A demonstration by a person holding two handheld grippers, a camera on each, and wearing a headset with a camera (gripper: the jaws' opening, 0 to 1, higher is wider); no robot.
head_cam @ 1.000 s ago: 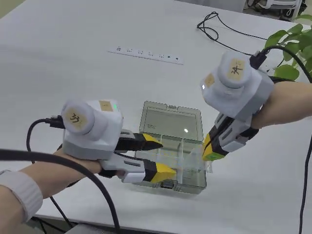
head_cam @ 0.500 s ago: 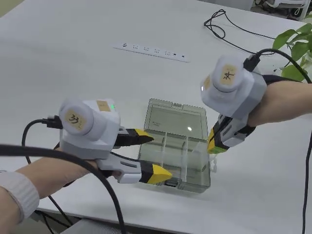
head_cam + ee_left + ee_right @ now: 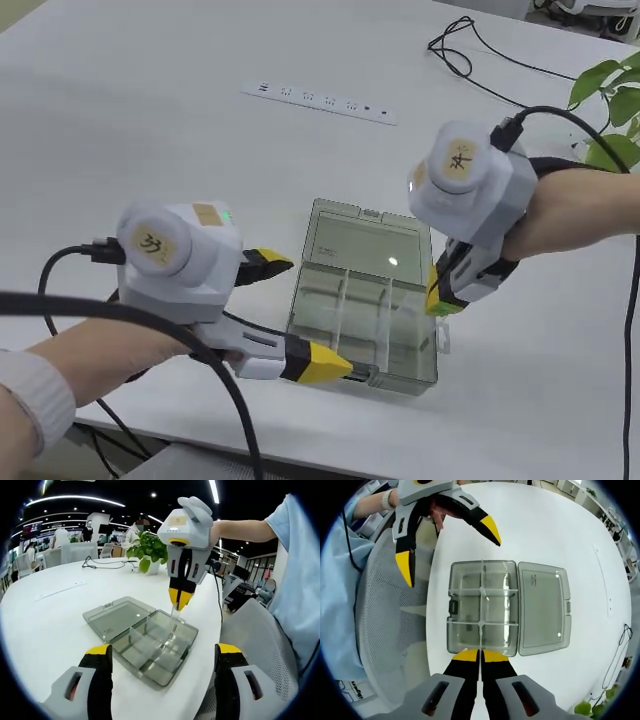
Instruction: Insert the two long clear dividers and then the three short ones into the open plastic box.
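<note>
Open box (image 3: pixel 400 378) on the table (image 3: pixel 150 120), a gripper each side.
Head view: left gripper (image 3: pixel 303 315) spread wide at the box's left; right gripper (image 3: pixel 440 305) over its right rim. Left gripper view: right jaws pinch a clear divider (image 3: pixel 175 614) at the rim. Right gripper view: jaws together.

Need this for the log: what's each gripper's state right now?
Left gripper: open, holding nothing.
Right gripper: shut on a clear divider, at the edge of the plastic box.
</note>
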